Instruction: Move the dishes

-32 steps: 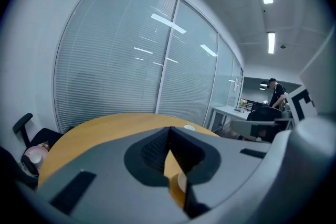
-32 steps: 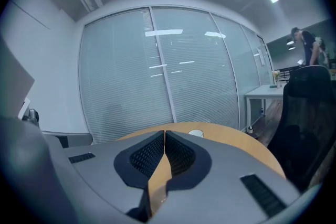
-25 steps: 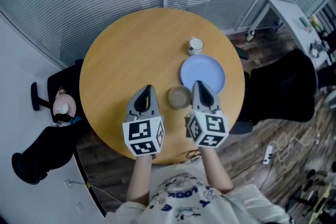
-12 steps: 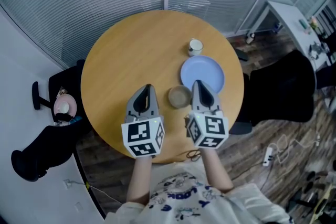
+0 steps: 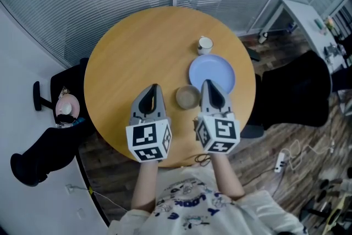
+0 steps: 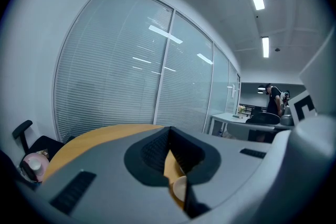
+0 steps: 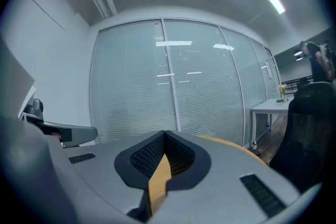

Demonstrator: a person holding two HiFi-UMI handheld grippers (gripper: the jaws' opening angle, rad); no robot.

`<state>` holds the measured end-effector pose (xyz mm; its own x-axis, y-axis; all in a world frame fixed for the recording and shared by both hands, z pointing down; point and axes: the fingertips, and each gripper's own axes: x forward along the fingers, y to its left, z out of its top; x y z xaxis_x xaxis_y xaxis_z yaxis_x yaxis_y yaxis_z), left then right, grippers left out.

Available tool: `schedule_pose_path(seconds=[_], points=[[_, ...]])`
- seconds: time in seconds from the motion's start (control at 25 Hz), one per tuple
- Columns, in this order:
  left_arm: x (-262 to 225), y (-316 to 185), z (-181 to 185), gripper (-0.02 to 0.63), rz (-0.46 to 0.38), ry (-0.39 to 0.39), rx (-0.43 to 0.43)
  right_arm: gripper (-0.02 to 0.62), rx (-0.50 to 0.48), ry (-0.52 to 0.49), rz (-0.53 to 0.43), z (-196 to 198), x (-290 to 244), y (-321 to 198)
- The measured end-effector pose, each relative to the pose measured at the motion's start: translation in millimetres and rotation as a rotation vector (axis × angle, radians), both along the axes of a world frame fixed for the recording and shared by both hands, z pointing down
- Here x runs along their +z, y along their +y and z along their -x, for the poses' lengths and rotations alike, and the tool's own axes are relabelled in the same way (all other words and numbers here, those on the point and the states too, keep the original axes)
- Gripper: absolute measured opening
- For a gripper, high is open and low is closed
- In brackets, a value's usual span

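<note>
On the round table (image 5: 132,47), 3 dishes sit together on the right half: a blue plate (image 5: 212,73), a white cup (image 5: 205,45) just beyond it, and a small bowl (image 5: 187,97) near its left edge. The left gripper (image 5: 153,88) and right gripper (image 5: 206,84) hover on either side of the bowl, jaws together on nothing; this fits dishes awaiting pickup or already set down. Against the earlier pictures, no dish has shifted and both grippers keep their places.
</note>
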<state>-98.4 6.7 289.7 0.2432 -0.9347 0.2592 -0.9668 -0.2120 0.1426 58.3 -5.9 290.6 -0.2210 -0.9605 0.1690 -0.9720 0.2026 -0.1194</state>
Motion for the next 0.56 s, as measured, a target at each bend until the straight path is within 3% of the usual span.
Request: schedule_pose_path(seconds=[0.56], points=[[-1.0, -2.8, -2.7, 0.003, -0.002, -0.012, 0.005, 0.002, -0.016, 0.005, -0.003, 0.6, -1.7, -3.9]])
